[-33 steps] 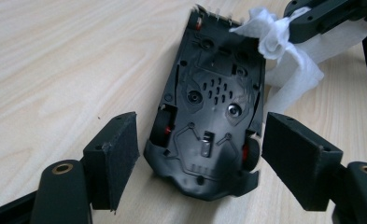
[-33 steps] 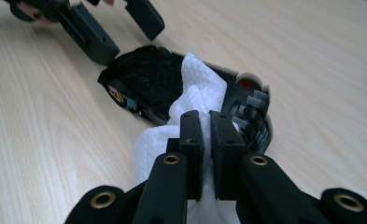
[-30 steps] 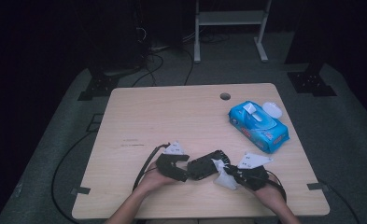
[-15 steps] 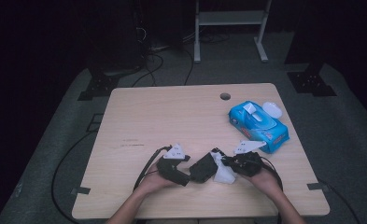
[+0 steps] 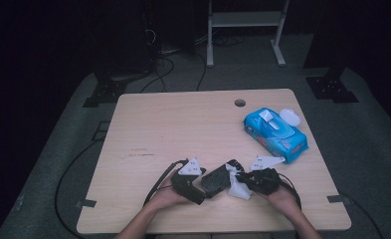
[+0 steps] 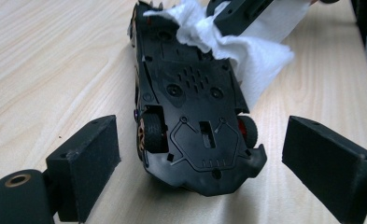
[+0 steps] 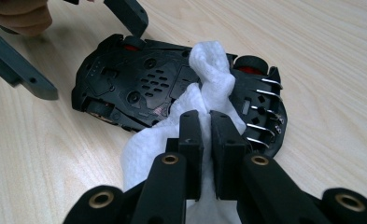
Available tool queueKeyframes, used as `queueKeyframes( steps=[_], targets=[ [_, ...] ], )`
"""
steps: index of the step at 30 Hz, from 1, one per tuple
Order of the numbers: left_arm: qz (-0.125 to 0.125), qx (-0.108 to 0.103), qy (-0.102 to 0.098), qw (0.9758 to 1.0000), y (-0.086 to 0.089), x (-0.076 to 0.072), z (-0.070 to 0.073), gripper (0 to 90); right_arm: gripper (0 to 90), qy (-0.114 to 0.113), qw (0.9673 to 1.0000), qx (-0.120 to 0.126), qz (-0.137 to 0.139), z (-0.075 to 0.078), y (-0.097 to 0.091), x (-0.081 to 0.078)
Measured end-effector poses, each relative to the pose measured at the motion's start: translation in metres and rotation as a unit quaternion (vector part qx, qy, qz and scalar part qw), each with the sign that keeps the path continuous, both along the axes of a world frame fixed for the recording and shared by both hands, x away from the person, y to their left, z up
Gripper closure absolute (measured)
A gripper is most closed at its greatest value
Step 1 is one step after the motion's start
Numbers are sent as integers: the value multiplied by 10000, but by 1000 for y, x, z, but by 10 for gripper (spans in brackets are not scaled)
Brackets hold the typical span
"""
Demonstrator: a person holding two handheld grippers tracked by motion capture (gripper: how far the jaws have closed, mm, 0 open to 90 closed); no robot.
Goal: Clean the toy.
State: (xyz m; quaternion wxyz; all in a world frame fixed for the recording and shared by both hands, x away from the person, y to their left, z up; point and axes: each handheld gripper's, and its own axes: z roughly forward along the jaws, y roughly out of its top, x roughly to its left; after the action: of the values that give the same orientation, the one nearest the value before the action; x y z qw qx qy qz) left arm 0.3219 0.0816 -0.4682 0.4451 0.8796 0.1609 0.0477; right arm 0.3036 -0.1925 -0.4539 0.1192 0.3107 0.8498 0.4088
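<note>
A black toy car (image 6: 190, 116) lies underside up on the wooden table (image 5: 183, 124), near its front edge. My left gripper (image 6: 204, 142) is open; its jaws have just been opening and stand on either side of the car's rear, clear of its wheels. My right gripper (image 7: 205, 126) is shut on a crumpled white wipe (image 7: 209, 70) that rests on the car's (image 7: 130, 84) underside. From above, the car (image 5: 217, 180) sits between the left gripper (image 5: 208, 188) and the right gripper (image 5: 243, 180), with the wipe (image 5: 239, 190) hanging beside it.
A blue pack of wipes (image 5: 275, 132) with its white lid (image 5: 290, 117) flipped open lies at the table's right. A round hole (image 5: 240, 103) sits near the far edge. Cables trail off the front left. Dark floor with stand feet surrounds the table.
The left gripper's jaws have spread apart off the car. The right gripper has moved left with the wipe, onto the car.
</note>
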Motion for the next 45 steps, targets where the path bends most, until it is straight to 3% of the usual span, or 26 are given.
queueKeyframes(
  steps=[8, 11, 14, 17, 23, 28, 32, 36, 45],
  targets=[
    [5, 184, -133, 9997, -3, 0, -4, 79, 827, 120, 9999, -44, 86, 2, 4, -8],
    [87, 313, -197, 9993, -4, 3, -6, 79, 827, 225, 9996, 98, 163, 5, 7, -10],
    [137, 427, -232, 9987, -6, 4, -8, 79, 820, 13, 9998, 49, 184, 14, 12, -9],
    [124, 537, -382, 9978, -8, 4, -9, 81, 821, -147, 9999, -47, -10, 20, 11, -1],
    [95, 651, -607, 9960, -10, 4, -10, 229, 821, -116, 9994, -301, -94, 10, 20, 7],
    [91, 678, -748, 9949, -7, 4, -8, 234, 823, -136, 9994, -294, 114, 8, 35, 6],
    [85, 673, -715, 9951, -4, 4, -9, 232, 826, -116, 9994, -289, 152, 7, 38, 5],
    [99, 783, -499, 9956, -4, 7, -11, 158, 829, -76, 9994, -275, 187, 5, 37, 1],
    [106, 702, -490, 9963, 2, 9, -9, 163, 828, -54, 9997, -171, 153, 3, 36, -4]
  ],
)
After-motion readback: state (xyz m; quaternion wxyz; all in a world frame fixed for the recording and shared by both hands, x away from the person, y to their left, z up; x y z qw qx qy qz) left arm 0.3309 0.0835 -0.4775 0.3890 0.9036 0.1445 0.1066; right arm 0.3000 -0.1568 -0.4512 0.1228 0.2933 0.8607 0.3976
